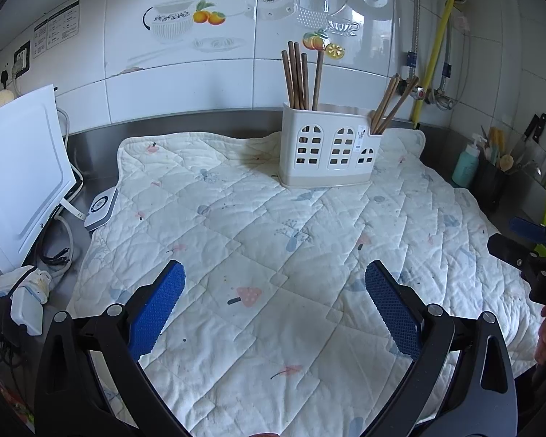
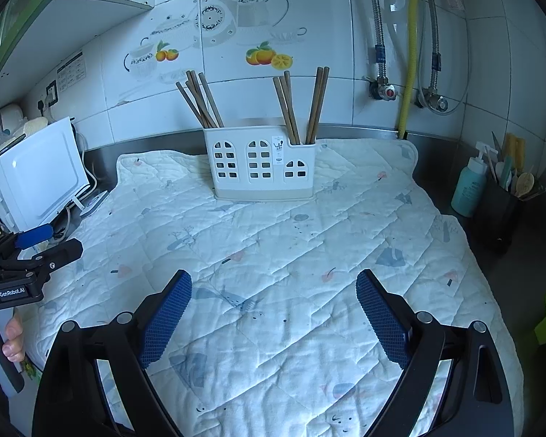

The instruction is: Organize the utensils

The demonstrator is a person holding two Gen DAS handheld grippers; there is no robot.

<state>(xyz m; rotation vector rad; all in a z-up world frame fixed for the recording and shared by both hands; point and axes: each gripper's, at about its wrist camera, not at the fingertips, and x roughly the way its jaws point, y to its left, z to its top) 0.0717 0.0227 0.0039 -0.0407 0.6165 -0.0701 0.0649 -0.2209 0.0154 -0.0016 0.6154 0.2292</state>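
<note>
While chopsticks [image 2: 302, 109] are standing in the holder [image 2: 260, 167], I'm hovering w/ L gripper [image 1: 275, 304] & R gripper [image 2: 274, 313] both spread wide, gripping nothing.

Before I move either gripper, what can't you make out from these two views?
- Lower ends of the chopsticks, both views: hidden inside the holder.
- Holder's middle compartment contents: wall blocks both views.
- Holder's label text: too small.
- Utensils in the dark caddy: crowded, near edge.

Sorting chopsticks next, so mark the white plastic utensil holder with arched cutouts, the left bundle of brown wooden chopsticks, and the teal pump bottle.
White plastic utensil holder [image 2: 251, 167], right wrist view, front wall.
Left bundle of brown wooden chopsticks [image 2: 200, 103], right wrist view, mid-shafts.
Teal pump bottle [image 2: 467, 189], right wrist view, body.
</note>
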